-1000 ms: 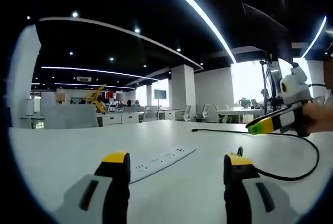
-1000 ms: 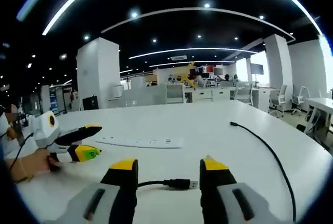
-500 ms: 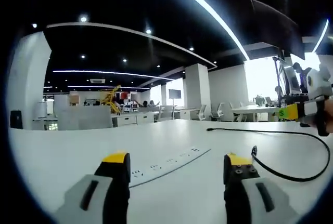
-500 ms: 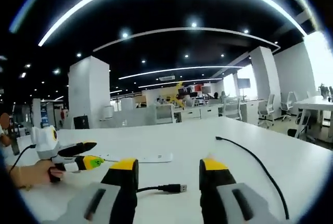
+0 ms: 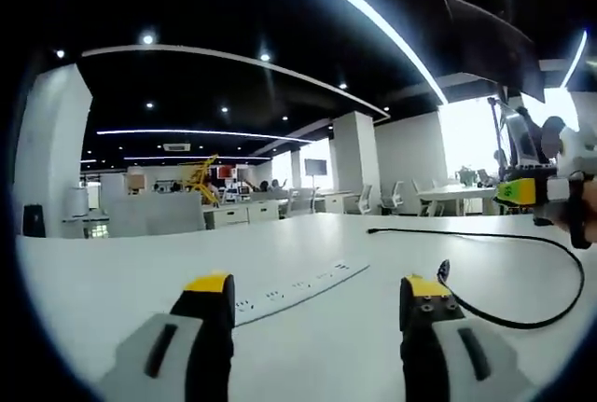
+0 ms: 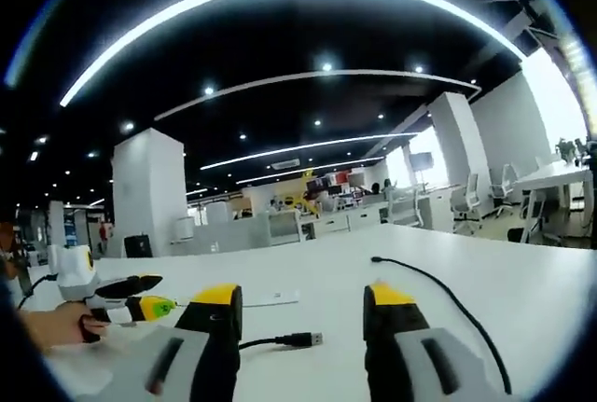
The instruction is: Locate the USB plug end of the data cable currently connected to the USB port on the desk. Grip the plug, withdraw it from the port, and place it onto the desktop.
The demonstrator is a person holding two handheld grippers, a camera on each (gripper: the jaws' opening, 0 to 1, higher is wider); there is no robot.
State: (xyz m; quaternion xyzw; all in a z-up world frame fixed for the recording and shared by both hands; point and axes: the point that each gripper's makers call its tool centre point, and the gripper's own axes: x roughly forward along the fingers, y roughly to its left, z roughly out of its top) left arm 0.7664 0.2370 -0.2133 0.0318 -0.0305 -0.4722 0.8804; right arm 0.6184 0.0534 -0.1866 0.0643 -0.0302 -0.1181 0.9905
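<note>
Seeing USB plug (image 6: pixel 303 339) lying free on the bench (image 6: pixel 485 276) just beyond the right tool (image 6: pixel 303 327), both tools wide and empty, plug's long axis running left-right across the jaw gap, left tool (image 5: pixel 315 295) facing the power strip (image 5: pixel 294 287).

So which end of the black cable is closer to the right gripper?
The USB plug, with its silver metal tip, lying between the right gripper's jaws. The other cable end lies farther back on the white desk.
</note>
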